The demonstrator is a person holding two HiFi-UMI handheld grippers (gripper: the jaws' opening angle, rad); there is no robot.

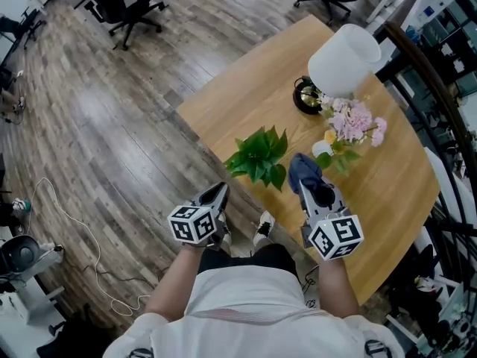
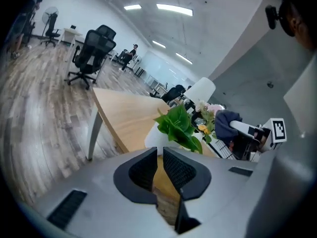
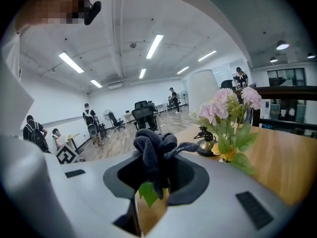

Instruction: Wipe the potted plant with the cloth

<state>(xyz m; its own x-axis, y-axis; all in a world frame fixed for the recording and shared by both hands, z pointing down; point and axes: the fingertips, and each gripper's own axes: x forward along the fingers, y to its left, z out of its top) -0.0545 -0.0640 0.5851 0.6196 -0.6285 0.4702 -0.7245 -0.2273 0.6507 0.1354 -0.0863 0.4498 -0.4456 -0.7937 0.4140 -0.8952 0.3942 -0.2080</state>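
The potted plant (image 1: 258,155) has broad green leaves and stands near the wooden table's (image 1: 246,95) front edge. In the left gripper view the potted plant (image 2: 179,125) sits in a white pot (image 2: 154,139). My right gripper (image 1: 313,189) is shut on a dark blue cloth (image 1: 304,170), held just right of the leaves. In the right gripper view the cloth (image 3: 151,150) bunches up out of the right gripper (image 3: 153,170), and one green leaf (image 3: 147,192) shows below it. My left gripper (image 1: 220,191) hangs shut and empty, below and left of the plant. In its own view the left gripper (image 2: 159,155) points at the pot.
A vase of pink flowers (image 1: 354,121) stands right of the plant. Behind it is a lamp with a white shade (image 1: 344,58) and a dark base (image 1: 305,97). Office chairs (image 1: 123,2) stand on the wood floor, and a white cable (image 1: 74,230) lies at left.
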